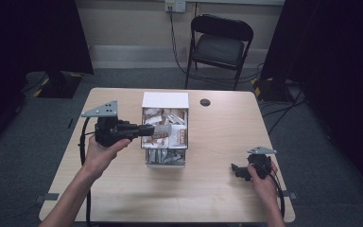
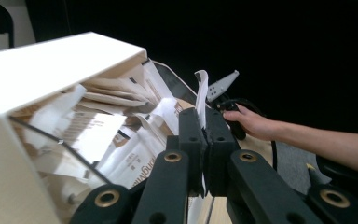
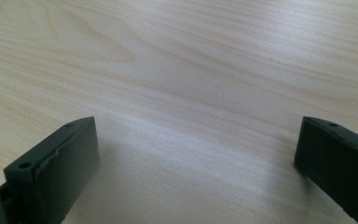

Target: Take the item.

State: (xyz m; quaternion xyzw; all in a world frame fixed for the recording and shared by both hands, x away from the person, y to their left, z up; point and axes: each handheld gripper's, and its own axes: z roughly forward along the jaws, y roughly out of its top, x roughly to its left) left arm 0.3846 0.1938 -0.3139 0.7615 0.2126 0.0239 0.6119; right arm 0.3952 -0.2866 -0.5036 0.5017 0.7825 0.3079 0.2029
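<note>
A white box (image 1: 165, 100) with a clear front stands mid-table, stuffed with several paper sachets (image 1: 168, 135). My left gripper (image 1: 157, 130) hovers over the box's open top, shut on one white sachet (image 2: 201, 95) that stands on edge between its jaws. In the left gripper view the box (image 2: 51, 65) lies to the left, with sachets (image 2: 121, 140) spilling from it. My right gripper (image 1: 237, 169) rests low at the table's right front. Its jaws stand wide apart over bare wood (image 3: 191, 84), with nothing between them.
A small black disc (image 1: 205, 102) lies on the table behind the box. A black folding chair (image 1: 220, 45) stands beyond the far edge. Dark curtains hang at both sides. The light wooden table (image 1: 123, 189) has bare wood at its front.
</note>
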